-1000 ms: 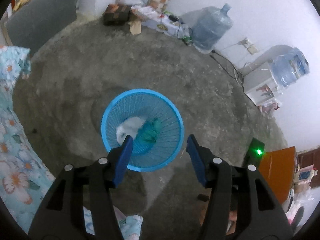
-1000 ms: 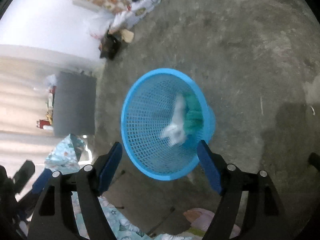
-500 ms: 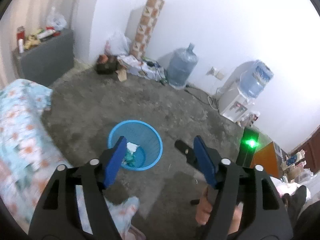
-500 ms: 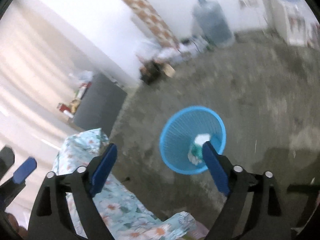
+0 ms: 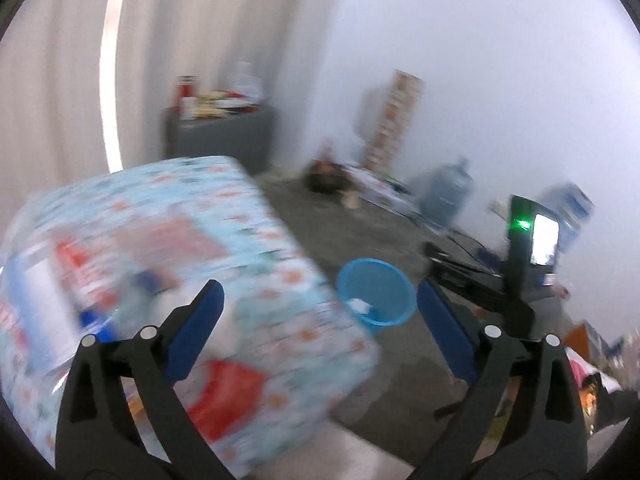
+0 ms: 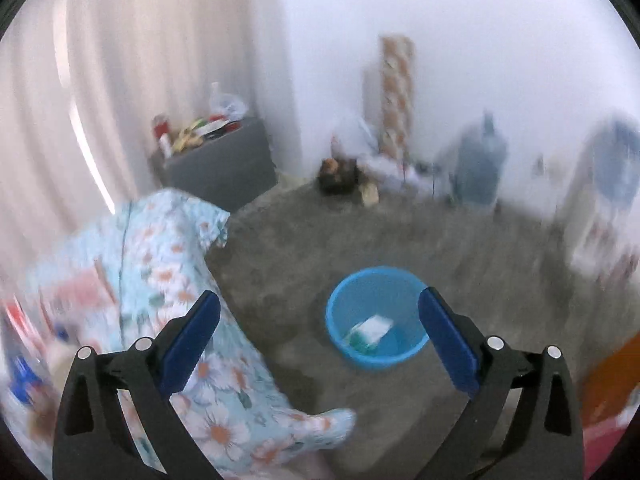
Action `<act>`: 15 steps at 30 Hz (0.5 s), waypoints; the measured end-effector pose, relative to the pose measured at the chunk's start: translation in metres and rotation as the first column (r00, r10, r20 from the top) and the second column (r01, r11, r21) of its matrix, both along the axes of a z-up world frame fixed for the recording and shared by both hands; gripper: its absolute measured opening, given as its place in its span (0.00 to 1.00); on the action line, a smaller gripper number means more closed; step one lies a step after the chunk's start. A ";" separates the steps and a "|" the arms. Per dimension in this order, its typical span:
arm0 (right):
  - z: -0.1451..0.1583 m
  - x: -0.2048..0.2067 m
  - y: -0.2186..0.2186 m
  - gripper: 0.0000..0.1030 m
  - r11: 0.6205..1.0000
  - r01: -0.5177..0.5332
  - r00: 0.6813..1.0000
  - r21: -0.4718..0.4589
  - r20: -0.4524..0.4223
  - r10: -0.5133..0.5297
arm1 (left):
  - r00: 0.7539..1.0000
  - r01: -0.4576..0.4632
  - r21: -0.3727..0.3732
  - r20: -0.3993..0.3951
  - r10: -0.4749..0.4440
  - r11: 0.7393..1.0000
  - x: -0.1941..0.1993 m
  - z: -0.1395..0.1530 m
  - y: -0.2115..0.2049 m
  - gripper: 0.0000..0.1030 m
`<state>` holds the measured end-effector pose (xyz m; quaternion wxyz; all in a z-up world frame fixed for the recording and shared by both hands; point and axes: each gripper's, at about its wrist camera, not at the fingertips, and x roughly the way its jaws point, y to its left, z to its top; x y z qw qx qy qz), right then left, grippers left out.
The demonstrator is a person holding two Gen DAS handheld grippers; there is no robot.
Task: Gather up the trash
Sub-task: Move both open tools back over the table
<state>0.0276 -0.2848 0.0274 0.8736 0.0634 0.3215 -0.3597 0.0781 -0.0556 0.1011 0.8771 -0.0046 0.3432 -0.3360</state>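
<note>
Sitting on the floor, blue mesh basket holds white crumpled trash

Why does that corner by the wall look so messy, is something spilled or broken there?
Nothing looks broken or spilled, though the frames are blurred. Clutter lies loose on the floor against the wall, beside a patterned roll. The blue basket stands upright with trash inside. Both grippers, left and right, are open and empty.

Grey concrete floor ahead of the tool, white wall beyond, pale curtain left, grey cabinet in the corner.
</note>
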 end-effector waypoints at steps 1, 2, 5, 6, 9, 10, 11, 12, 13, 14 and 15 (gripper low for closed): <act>0.001 0.004 0.010 0.94 0.999 -0.022 1.000 -0.032 -0.017 0.022 | 0.998 -0.055 -0.005 0.003 0.055 0.998 -0.004 0.000 0.027 0.91; 0.003 0.010 0.022 0.94 0.996 -0.054 0.998 -0.065 -0.038 0.052 | 0.996 -0.092 -0.007 0.001 0.092 0.996 -0.007 0.000 0.044 0.91; 0.005 0.020 0.048 0.94 0.979 -0.200 0.980 -0.025 -0.013 0.200 | 0.980 -0.201 -0.030 -0.014 0.201 0.979 -0.012 -0.002 0.102 0.91; 0.007 0.022 0.053 0.94 0.970 -0.241 0.970 0.008 0.007 0.241 | 0.973 -0.231 -0.045 -0.021 0.231 0.972 -0.014 -0.004 0.121 0.91; 0.005 0.027 0.064 0.94 0.908 -0.391 0.920 0.150 0.106 0.378 | 0.942 -0.334 -0.083 -0.040 0.332 0.939 -0.027 -0.012 0.169 0.91; 0.003 0.029 0.067 0.94 0.884 -0.422 0.906 0.201 0.131 0.403 | 0.937 -0.349 -0.094 -0.043 0.347 0.932 -0.029 -0.015 0.180 0.91; 0.001 0.029 0.069 0.94 0.864 -0.439 0.898 0.246 0.145 0.415 | 0.930 -0.369 -0.111 -0.051 0.365 0.923 -0.035 -0.022 0.192 0.91; -0.003 0.031 0.069 0.94 0.835 -0.457 0.889 0.307 0.164 0.427 | 0.927 -0.375 -0.124 -0.060 0.370 0.919 -0.038 -0.028 0.200 0.91; -0.006 0.031 0.069 0.94 0.817 -0.465 0.885 0.342 0.175 0.430 | 0.928 -0.373 -0.134 -0.071 0.367 0.918 -0.039 -0.032 0.205 0.91; -0.010 0.032 0.068 0.94 0.787 -0.474 0.880 0.395 0.191 0.434 | 0.928 -0.372 -0.142 -0.087 0.363 0.917 -0.040 -0.039 0.210 0.91; -0.016 0.032 0.065 0.94 0.754 -0.480 0.876 0.448 0.204 0.436 | 0.926 -0.376 -0.143 -0.095 0.365 0.916 -0.040 -0.042 0.215 0.91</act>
